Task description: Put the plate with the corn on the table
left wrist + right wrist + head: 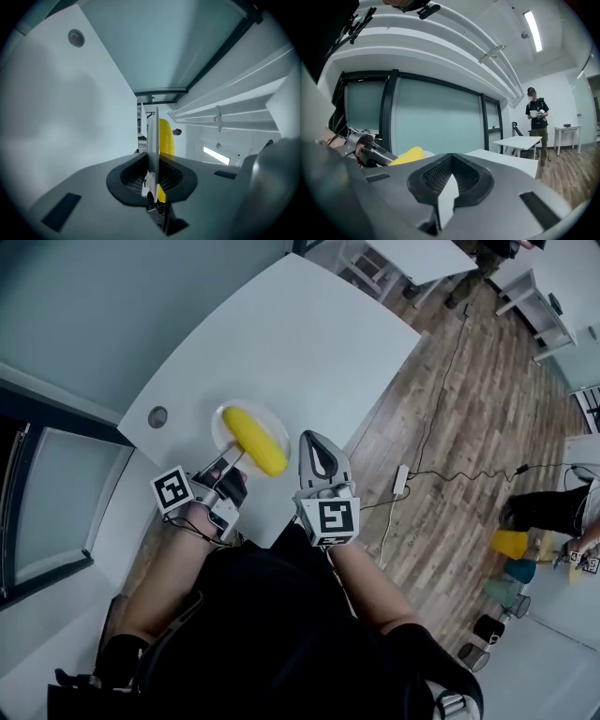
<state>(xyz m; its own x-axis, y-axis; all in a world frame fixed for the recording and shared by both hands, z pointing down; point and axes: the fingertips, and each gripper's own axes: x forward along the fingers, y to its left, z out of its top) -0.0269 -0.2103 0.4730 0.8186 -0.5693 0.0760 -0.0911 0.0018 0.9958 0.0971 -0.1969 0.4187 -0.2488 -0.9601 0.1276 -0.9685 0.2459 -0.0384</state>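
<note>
Pinching the plate's [271, 419] near rim, left gripper [228, 465] holds it flat so the corn [255, 440] won't roll, at the table's [309, 324] near edge. Right gripper [316, 448] hovers just right, jaws together, empty.

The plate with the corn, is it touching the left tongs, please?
Touching: the left gripper view shows the left tongs closed on the plate, seen edge-on.
</note>
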